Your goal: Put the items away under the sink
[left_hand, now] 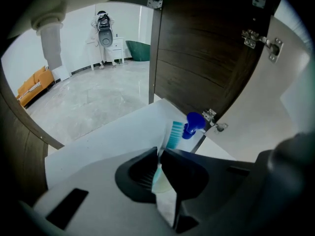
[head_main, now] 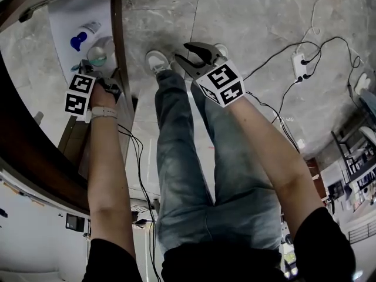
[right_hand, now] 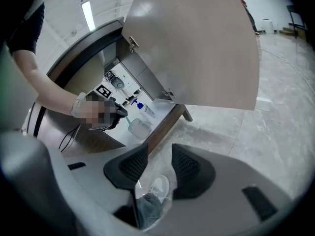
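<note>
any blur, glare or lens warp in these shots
Head view: even light, sheen on the floor. Left gripper view: dark rounded corners; the toothbrush blurs where the left hand-held gripper clamps it. Right gripper view: light strip blown out, cabinet door bowed.

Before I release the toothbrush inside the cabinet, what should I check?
1. Grip: left gripper shut on toothbrush: ok.
2. Access: cabinet door swung open: ok.
3. Placement: bristles over the white cabinet floor: ok.
4. Clearance from the blue-capped bottle just ahead of the bristles: cannot tell.
5. Clearance from the clear cup: cannot tell.
6. Other hand: right gripper open, empty, out over the room floor: ok.
</note>
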